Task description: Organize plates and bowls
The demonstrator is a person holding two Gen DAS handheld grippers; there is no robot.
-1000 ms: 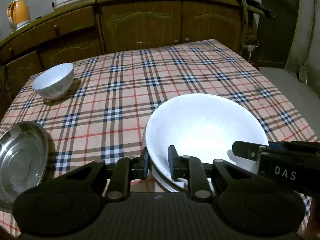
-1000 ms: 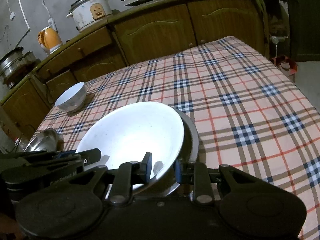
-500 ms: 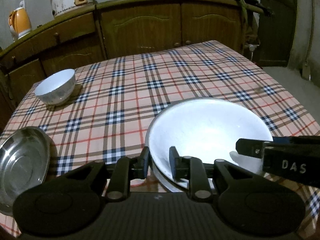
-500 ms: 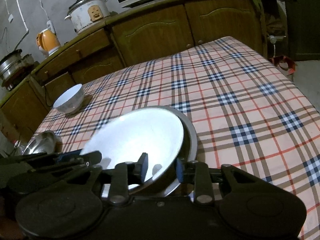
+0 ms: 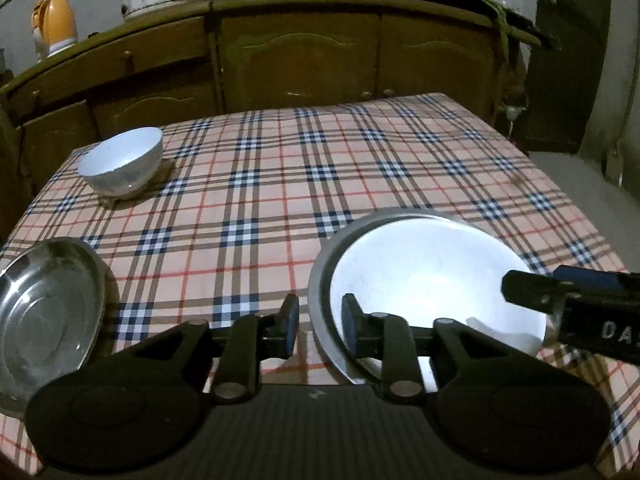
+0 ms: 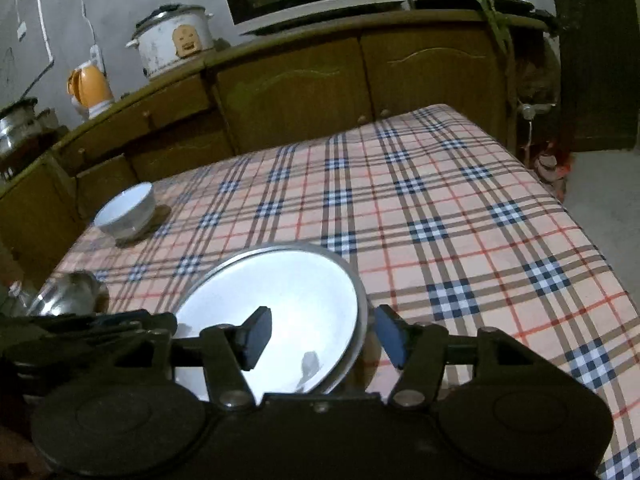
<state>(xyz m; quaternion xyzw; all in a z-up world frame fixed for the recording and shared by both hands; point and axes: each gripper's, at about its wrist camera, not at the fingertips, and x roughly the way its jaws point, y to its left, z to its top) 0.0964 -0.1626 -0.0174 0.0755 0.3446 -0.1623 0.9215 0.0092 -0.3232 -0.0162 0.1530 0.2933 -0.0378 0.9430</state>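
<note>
Right claw (image 6: 320,334) jaws just opening, astride plate (image 6: 280,304) rim; plaid tablecloth (image 6: 440,208)

steel dish (image 5: 44,308) cut by left edge | plate (image 5: 432,280) near rim hidden

Two white bowls: small (image 5: 120,166), large (image 5: 432,284). Two steel plates: one under large bowl (image 5: 320,300), one left (image 5: 44,312). Two grippers: left (image 5: 316,322), right (image 6: 320,334).

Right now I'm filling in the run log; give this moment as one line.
white plate stacked on metal plate | right gripper jaws just opening, off rim | left gripper straddling rim, loosening | white bowl untouched
</note>
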